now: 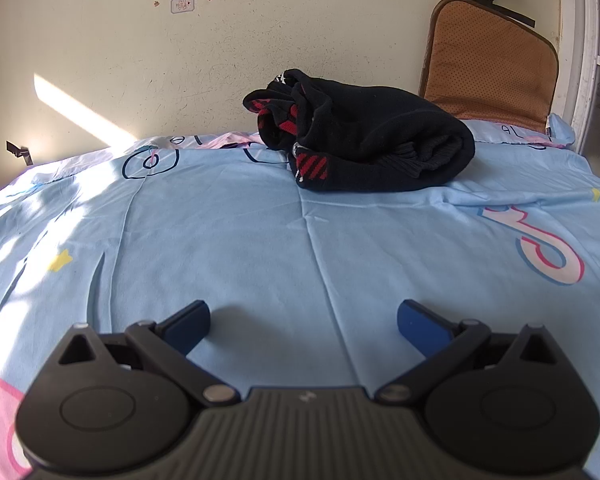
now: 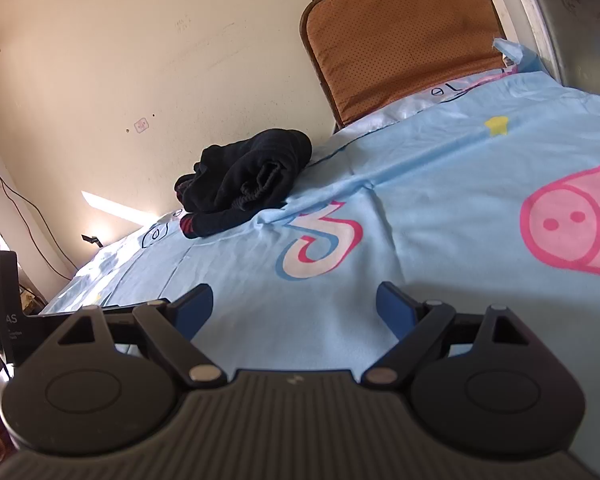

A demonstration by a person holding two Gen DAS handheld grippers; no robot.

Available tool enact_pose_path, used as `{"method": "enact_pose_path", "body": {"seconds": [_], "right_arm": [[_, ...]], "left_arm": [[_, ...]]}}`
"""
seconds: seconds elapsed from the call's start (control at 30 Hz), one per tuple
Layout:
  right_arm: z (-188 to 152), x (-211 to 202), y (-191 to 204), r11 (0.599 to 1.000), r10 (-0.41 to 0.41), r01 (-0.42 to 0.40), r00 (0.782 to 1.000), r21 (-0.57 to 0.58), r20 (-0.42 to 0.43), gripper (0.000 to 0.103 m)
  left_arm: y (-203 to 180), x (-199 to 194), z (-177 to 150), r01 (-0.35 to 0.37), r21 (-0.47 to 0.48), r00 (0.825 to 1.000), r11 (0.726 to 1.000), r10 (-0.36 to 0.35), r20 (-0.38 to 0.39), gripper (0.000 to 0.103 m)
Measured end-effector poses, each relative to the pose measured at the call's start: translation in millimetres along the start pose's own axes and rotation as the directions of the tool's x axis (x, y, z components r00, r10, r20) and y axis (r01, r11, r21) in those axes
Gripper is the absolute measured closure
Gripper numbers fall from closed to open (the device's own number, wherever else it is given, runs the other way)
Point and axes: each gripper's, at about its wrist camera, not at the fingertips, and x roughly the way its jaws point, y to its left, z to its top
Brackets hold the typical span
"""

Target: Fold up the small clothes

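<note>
A dark navy garment with red striped patches (image 1: 364,136) lies bunched in a heap at the far side of the light blue bed sheet (image 1: 260,248), close to the wall. In the right wrist view the same garment (image 2: 244,184) sits far off to the left. My left gripper (image 1: 303,320) is open, low over the bare sheet, well short of the garment and holding nothing. My right gripper (image 2: 294,308) is also open and empty, above the sheet (image 2: 420,208) near a pink and white printed figure.
A brown perforated cushion (image 1: 488,64) leans against the wall at the bed's far right corner, beside a white frame (image 1: 580,60). The left gripper's black body (image 2: 4,300) shows at the right wrist view's left edge. Sunlight falls on the sheet's left part.
</note>
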Motion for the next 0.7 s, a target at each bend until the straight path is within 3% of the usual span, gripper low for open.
{"method": "enact_pose_path", "body": {"seconds": [0.3, 0.5, 0.7], "right_arm": [[0, 0, 0, 1.0, -0.004, 0.004, 1.0, -0.006, -0.001, 0.012], [0, 1, 2, 1.0, -0.012, 0.012, 1.0, -0.018, -0.004, 0.012], [0, 1, 2, 1.0, -0.012, 0.012, 1.0, -0.019, -0.004, 0.012]], "left_arm": [[1, -2, -1, -0.015, -0.012, 1.0, 1.0, 0.015, -0.001, 0.0], [-12, -6, -3, -0.08, -0.065, 0.997, 0.995, 0.08, -0.011, 0.0], [-19, -16, -8, -0.039, -0.048, 0.999, 0.998, 0.037, -0.029, 0.0]]}}
